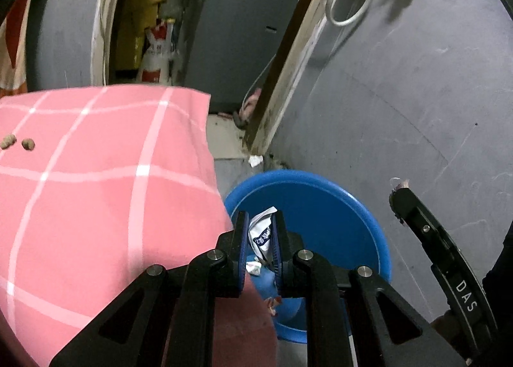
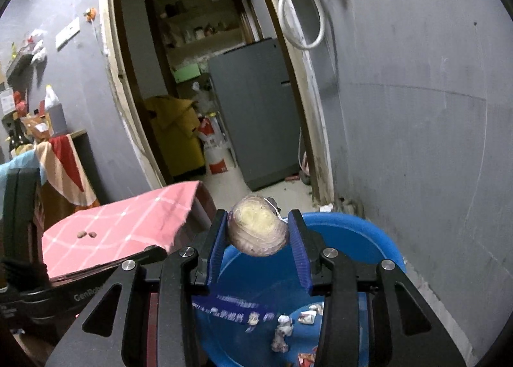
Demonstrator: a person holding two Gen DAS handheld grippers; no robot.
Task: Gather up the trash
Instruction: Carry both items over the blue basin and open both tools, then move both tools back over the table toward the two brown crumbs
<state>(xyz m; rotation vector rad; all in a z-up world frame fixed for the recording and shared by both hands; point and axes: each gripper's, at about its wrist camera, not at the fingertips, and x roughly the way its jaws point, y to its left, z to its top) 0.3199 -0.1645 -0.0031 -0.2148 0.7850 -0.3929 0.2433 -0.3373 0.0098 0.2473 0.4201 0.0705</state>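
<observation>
Two hand-held claws hang over a blue basin (image 2: 368, 235) standing on the floor by a grey wall (image 2: 416, 110), at the foot of a doorway. The left claw (image 1: 261, 238) is clenched on a crumpled white wrapper (image 1: 261, 232) with dark print, pinched between its blue pads above the basin's near rim. The right claw (image 2: 258, 235) grips a cut onion half (image 2: 258, 229), purple skin at the edges and pale core facing up, its jaws pressed against both sides; from the left wrist view that claw's arm shows at 4 o'clock. Scraps of wrapper (image 2: 282, 331) already lie on the basin floor, at 6 o'clock in the right wrist view. A surface draped in a pink checked cloth (image 1: 96, 190) stands just beside the basin at 9 o'clock, with two small brown lumps (image 1: 28, 143) on it. Through the doorway at 12 o'clock a grey fridge (image 2: 253, 116) stands, and a white cord (image 2: 304, 14) hangs on the wall above.
</observation>
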